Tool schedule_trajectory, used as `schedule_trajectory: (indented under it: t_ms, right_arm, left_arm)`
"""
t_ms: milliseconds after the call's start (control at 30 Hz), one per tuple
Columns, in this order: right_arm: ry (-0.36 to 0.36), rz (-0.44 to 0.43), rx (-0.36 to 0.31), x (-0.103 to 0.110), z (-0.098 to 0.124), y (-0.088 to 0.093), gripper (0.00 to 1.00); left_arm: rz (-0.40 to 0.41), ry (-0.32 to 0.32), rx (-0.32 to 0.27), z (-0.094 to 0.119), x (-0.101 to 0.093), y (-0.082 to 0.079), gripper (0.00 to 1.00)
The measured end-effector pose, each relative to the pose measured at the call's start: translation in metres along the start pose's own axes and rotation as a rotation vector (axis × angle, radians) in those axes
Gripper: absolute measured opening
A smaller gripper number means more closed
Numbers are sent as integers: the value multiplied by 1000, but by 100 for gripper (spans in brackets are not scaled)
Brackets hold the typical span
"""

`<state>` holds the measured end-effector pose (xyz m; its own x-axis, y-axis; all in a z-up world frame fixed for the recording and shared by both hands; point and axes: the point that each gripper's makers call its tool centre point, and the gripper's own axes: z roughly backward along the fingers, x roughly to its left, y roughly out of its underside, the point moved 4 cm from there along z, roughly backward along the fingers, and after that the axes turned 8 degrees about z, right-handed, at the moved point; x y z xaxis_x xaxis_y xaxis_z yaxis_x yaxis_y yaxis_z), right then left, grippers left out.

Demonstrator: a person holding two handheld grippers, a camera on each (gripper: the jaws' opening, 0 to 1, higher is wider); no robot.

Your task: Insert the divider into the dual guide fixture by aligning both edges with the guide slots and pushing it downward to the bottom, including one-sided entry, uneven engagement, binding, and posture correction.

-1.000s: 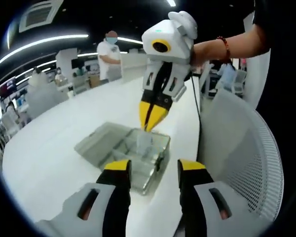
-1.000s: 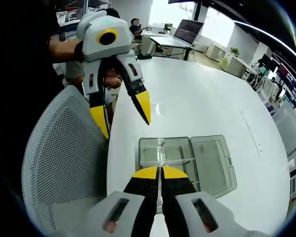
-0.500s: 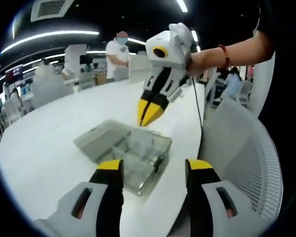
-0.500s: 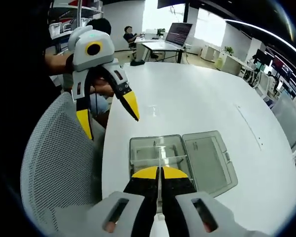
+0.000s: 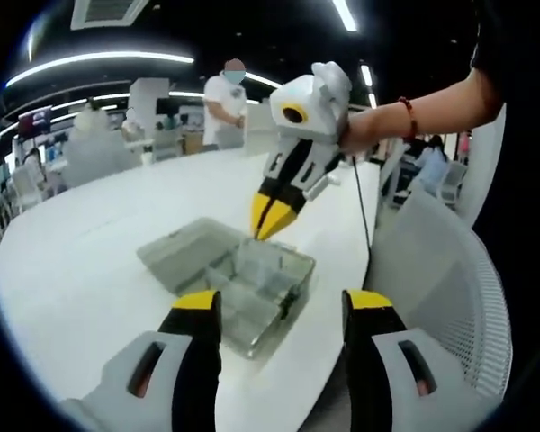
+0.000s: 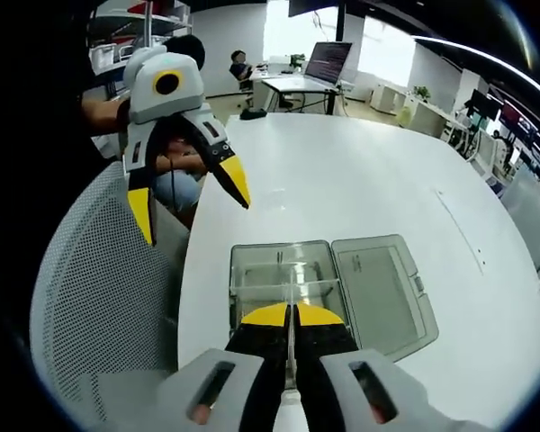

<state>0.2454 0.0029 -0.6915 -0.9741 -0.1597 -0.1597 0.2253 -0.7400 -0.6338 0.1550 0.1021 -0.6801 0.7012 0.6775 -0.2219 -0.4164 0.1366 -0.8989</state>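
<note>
Jaws of my right gripper (image 6: 291,313) pinch the clear divider (image 6: 291,286) above the fixture (image 6: 279,281) near the worktop (image 6: 360,180) edge; my left gripper (image 5: 281,301) hovers, jaws apart.

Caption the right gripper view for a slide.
Right gripper pinches the clear divider above the open box; left gripper hovers open.

Fixture box (image 6: 283,270): clear glossy plastic, lid (image 6: 378,288) same. Divider (image 6: 291,286): thin transparent sheet. Table (image 6: 360,180): smooth white, slight sheen. Chair (image 6: 99,297) at 9 o'clock: white perforated mesh, matt. Gripper shells: glossy white plastic, yellow tips.
</note>
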Motion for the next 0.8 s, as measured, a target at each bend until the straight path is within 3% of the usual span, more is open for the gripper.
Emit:
schedule_trajectory:
  t_ms: [433, 667, 800]
  right_arm:
    - [-16, -11, 1, 0, -5, 3, 0]
    - [-53, 97, 10, 3, -6, 2, 0]
    - [-60, 112, 13, 2, -8, 2, 0]
  left_arm:
    - [21, -9, -6, 2, 3, -1, 53]
    - [28, -5, -8, 1, 4, -1, 53]
    - [31, -5, -9, 2, 5, -2, 53]
